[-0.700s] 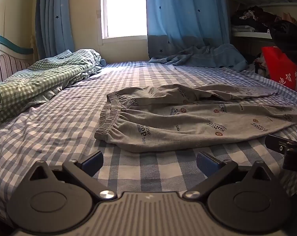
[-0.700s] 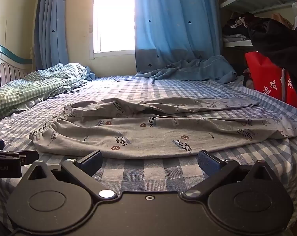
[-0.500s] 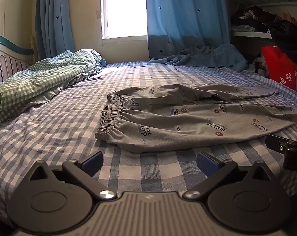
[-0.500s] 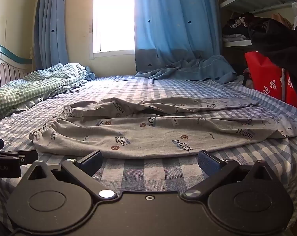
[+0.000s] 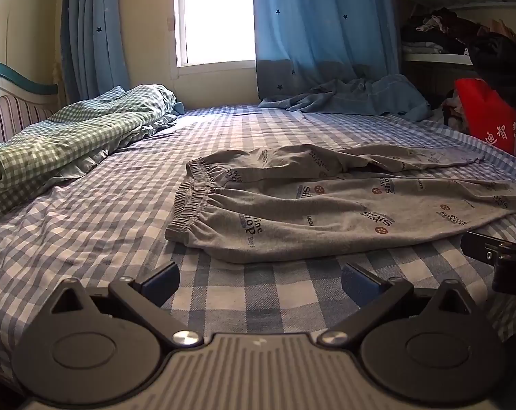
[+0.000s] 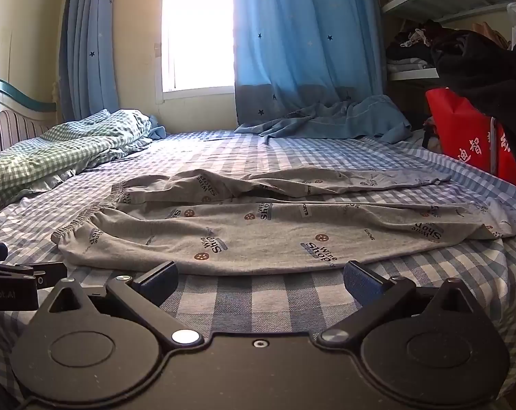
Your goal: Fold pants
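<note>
Grey printed pants (image 5: 326,205) lie spread flat on the blue checked bed (image 5: 87,225), waistband to the left and both legs running right; they also show in the right wrist view (image 6: 258,235). My left gripper (image 5: 259,278) is open and empty, just short of the pants' near edge by the waistband end. My right gripper (image 6: 261,278) is open and empty, its fingertips at the near edge of the closer leg. Each gripper shows at the edge of the other's view, the right one (image 5: 497,256) and the left one (image 6: 12,283).
A green checked duvet (image 5: 59,136) is bunched at the left by the headboard (image 5: 15,102). A blue cloth (image 5: 353,97) lies at the bed's far end under the curtains. A red bag (image 5: 490,123) and cluttered shelves (image 5: 463,34) stand on the right.
</note>
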Action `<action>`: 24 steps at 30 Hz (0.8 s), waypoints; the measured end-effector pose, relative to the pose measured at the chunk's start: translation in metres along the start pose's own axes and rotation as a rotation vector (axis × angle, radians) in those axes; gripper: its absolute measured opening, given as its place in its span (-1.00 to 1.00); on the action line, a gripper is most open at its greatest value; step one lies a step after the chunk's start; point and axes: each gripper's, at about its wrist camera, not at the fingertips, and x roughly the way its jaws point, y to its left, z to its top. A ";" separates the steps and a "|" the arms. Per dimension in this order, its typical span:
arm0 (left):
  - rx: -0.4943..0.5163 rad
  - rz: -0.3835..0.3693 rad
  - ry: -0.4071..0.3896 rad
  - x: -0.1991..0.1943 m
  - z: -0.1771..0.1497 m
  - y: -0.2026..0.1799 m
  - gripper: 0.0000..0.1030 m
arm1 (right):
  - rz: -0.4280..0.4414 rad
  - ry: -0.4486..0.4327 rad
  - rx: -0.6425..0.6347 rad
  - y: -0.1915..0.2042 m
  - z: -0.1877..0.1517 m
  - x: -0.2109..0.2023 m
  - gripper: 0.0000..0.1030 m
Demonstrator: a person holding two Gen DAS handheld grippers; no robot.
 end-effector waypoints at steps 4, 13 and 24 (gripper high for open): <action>0.003 0.000 0.006 0.001 -0.001 0.001 1.00 | 0.000 0.001 0.000 0.000 0.001 0.000 0.99; 0.006 0.002 0.008 0.002 -0.002 0.002 1.00 | 0.001 0.004 0.000 0.001 -0.001 0.003 0.99; 0.008 0.003 0.007 0.002 -0.002 0.002 1.00 | 0.002 0.005 0.002 0.001 -0.001 0.003 0.99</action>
